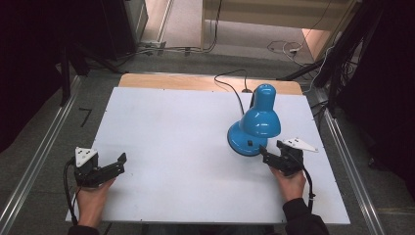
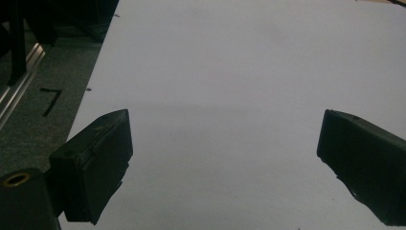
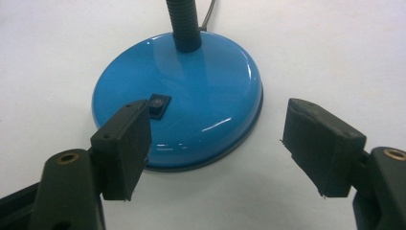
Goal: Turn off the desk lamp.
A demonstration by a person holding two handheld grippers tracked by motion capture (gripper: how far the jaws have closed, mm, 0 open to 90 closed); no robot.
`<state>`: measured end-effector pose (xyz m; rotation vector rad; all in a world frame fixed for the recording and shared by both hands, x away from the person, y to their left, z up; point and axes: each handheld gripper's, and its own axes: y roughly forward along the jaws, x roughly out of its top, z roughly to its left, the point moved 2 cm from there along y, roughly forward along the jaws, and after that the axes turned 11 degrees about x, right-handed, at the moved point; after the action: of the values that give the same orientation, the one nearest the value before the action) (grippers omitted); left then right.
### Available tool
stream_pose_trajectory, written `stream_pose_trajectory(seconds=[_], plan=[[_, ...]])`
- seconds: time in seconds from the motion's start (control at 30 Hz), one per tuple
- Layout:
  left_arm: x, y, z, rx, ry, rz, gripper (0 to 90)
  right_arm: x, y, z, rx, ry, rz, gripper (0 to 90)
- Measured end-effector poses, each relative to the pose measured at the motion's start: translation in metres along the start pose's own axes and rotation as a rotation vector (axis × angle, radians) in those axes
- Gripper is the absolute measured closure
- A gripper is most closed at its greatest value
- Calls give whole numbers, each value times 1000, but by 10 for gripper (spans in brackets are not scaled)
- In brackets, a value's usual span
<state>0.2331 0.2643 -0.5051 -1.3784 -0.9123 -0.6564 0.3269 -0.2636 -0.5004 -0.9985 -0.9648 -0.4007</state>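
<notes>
White tabletop (image 1: pixel 171 147), one blue desk lamp (image 1: pixel 255 125), two grippers in your hands.

White board covers the one table, with a strip of bare wood showing at its far edge. On the right half stands your single blue desk lamp, its round base (image 3: pixel 191 96) flat on the surface, one dark flexible neck (image 3: pixel 183 24) rising from it and one black cord (image 1: pixel 232 88) trailing off the far edge. One black rocker switch (image 3: pixel 158 104) sits on the base. Your right gripper (image 1: pixel 264 152) is just beside the base on the near side, jaws spread wide and holding nothing, one jaw overlapping the base rim in the right gripper view. Your left gripper (image 1: pixel 120 161) rests well apart at the near left, jaws likewise spread over bare board.
</notes>
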Motion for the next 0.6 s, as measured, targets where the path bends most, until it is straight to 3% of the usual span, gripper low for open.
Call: stream_pose_trajectory(seconds=[0.6], plan=[[0, 0, 0, 4, 4, 1, 54, -13, -26, -20, -45, 2, -3, 207]])
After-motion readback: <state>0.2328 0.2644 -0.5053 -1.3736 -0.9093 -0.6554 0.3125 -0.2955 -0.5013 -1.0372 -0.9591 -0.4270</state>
